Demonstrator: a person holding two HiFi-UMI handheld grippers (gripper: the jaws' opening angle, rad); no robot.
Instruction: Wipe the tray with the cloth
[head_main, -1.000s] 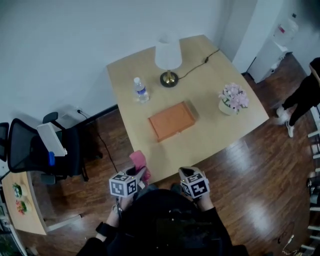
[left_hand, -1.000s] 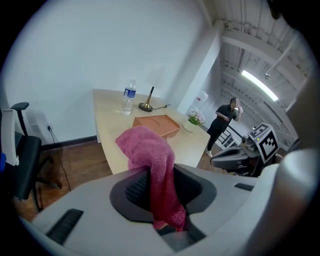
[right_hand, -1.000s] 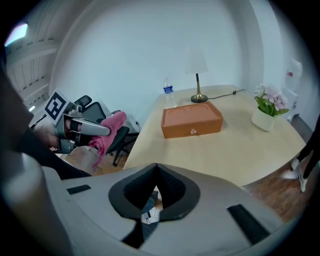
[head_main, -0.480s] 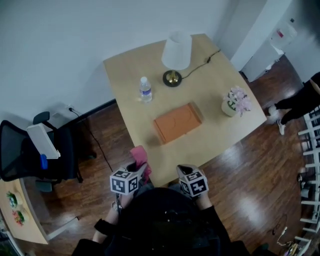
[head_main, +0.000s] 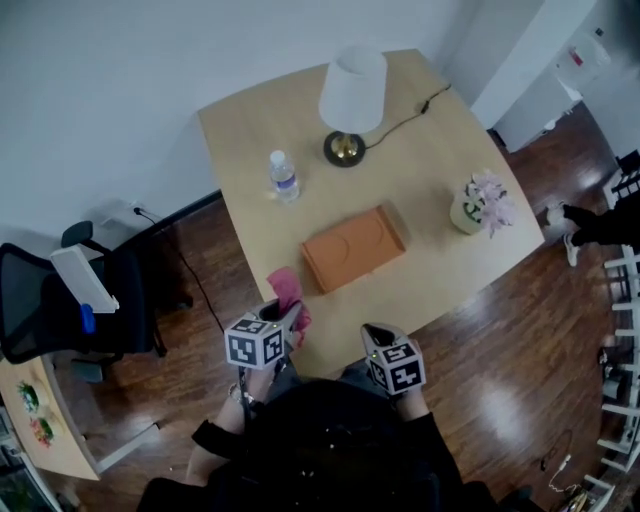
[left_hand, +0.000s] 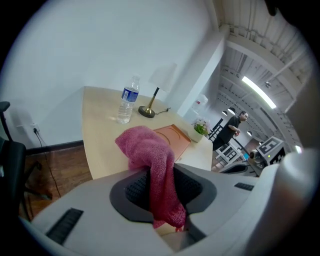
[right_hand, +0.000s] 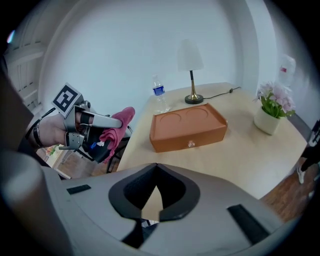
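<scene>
An orange tray (head_main: 352, 248) sits at the middle of the light wooden table (head_main: 440, 150); it also shows as the tray (right_hand: 188, 126) in the right gripper view and the tray (left_hand: 172, 136) in the left gripper view. My left gripper (head_main: 285, 322) hovers at the table's near left edge, shut on a pink cloth (head_main: 286, 290) that drapes out between the jaws, the cloth (left_hand: 152, 165) filling its own view. My right gripper (head_main: 378, 335) hangs shut and empty just off the near edge, short of the tray.
On the table stand a water bottle (head_main: 283, 177), a lamp (head_main: 350, 100) with its cord, and a flower pot (head_main: 478, 205). A black office chair (head_main: 60, 310) stands on the wooden floor at the left. A person (head_main: 600, 222) is at the right edge.
Both grippers have edged toward the table; the left one with the cloth now reaches over the near edge. The person at the right has moved further out of the view.
</scene>
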